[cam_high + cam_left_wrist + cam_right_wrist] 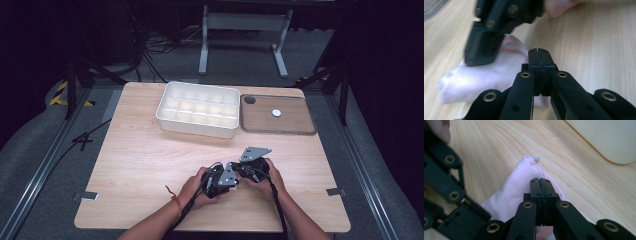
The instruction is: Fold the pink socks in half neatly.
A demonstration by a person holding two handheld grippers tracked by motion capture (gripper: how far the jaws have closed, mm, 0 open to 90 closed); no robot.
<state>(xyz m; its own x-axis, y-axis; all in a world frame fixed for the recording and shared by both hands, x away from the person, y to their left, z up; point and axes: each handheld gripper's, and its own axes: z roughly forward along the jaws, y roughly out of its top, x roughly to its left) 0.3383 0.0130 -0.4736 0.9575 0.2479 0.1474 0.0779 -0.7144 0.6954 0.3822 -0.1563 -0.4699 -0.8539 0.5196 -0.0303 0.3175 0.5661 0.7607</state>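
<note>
A small white cloth with pinkish marks (pixel 486 77) lies crumpled on the wooden table (pixel 145 160), near the front centre. My left gripper (pixel 539 51) is shut, its jaws pressed together just above the cloth's edge. My right gripper (pixel 540 181) is also shut and sits low over the same cloth (pixel 519 185). Nothing shows between either pair of jaws. In the left gripper view the right gripper (pixel 482 53) rests its tip on the cloth. In the high view the left gripper (pixel 222 181) and right gripper (pixel 250 170) sit close together, covering the cloth.
A white tray with several compartments (pixel 198 107) stands at the back centre; its corner (pixel 609 137) shows in the right gripper view. Right of it lies a shallow wooden tray (pixel 295 122) holding a white disc (pixel 276 112) and a dark disc (pixel 249 100).
</note>
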